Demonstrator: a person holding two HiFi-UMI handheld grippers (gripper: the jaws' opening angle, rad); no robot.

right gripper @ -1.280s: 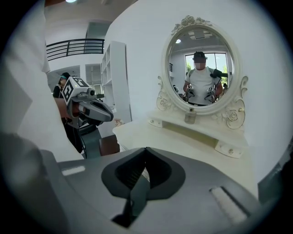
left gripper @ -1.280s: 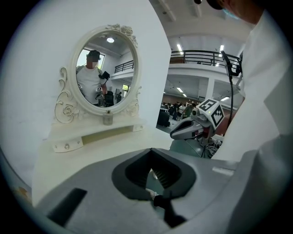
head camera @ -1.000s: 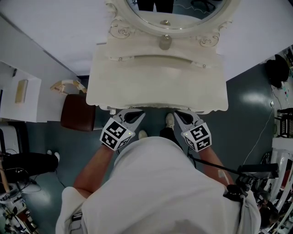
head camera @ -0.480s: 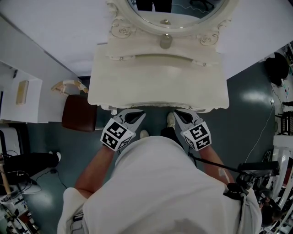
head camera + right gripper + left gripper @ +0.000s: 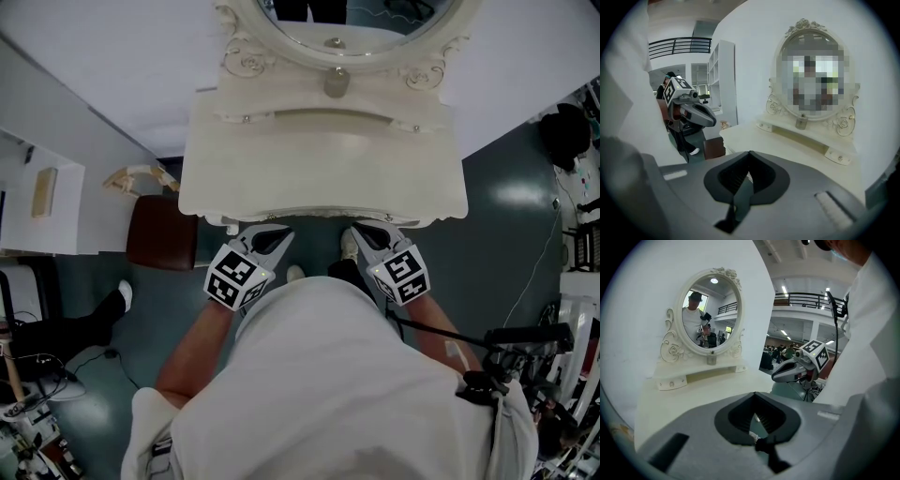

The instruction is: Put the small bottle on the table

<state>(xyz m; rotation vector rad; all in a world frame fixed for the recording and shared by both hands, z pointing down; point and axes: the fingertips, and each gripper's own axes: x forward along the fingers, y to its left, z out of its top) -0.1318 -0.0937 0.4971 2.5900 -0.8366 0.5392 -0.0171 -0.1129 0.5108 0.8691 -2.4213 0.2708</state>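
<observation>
A small greyish bottle [image 5: 337, 82] stands on the raised shelf under the oval mirror of the cream vanity table [image 5: 319, 173]. It also shows in the left gripper view as the bottle [image 5: 711, 360] and in the right gripper view as the bottle [image 5: 801, 123]. My left gripper [image 5: 279, 232] hangs just off the table's front edge, shut and empty. The right gripper [image 5: 362, 229] sits beside it at the same edge, jaws also shut with nothing between them. Both are well short of the bottle.
A brown stool [image 5: 161, 232] stands left of the table, with a white shelf unit [image 5: 42, 192] beyond it. A bystander's leg and shoe [image 5: 112, 305] are at lower left. Cables and stands [image 5: 525, 342] crowd the right side. My own shoes [image 5: 349, 246] are under the table edge.
The bystander's leg at lower left has swung forward. Both grippers stay at the table's front edge, still shut.
</observation>
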